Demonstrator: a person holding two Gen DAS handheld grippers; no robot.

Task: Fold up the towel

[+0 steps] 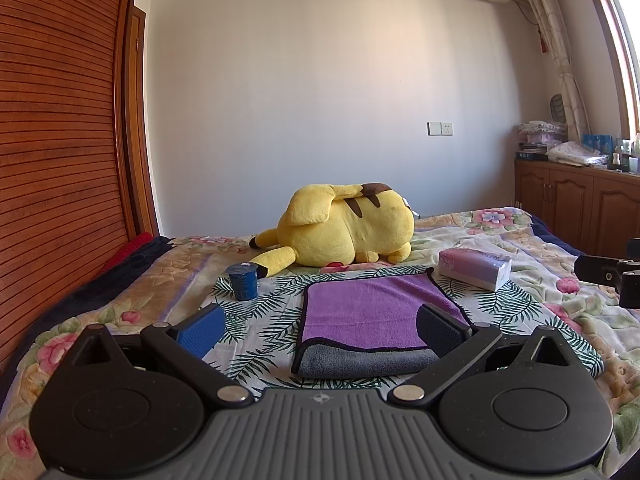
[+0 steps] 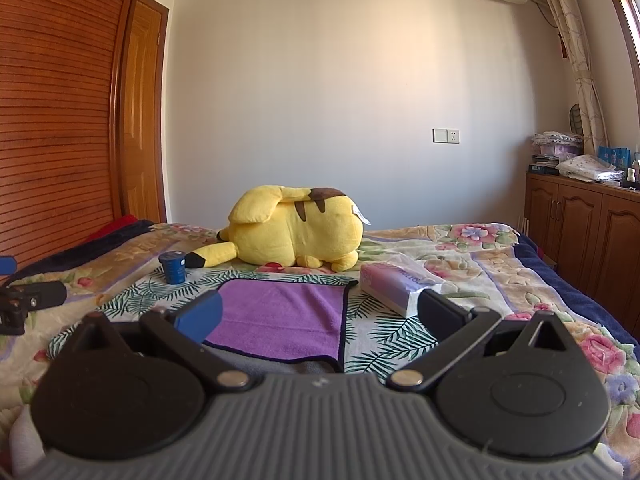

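Observation:
A purple towel (image 1: 360, 312) with a grey underside and black trim lies folded on a leaf-print cloth (image 1: 264, 320) on the bed. Its grey layer shows along the near edge. It also shows in the right wrist view (image 2: 280, 320). My left gripper (image 1: 320, 330) is open and empty, held just in front of the towel's near edge. My right gripper (image 2: 320, 318) is open and empty, in front of the towel's near right corner. Part of the right gripper shows at the right edge of the left wrist view (image 1: 612, 276).
A yellow plush toy (image 1: 340, 228) lies behind the towel. A blue cup (image 1: 243, 281) stands at the towel's far left. A tissue pack (image 1: 474, 268) lies at its far right. A wooden wardrobe (image 1: 60, 120) is on the left and cabinets (image 1: 580, 204) are on the right.

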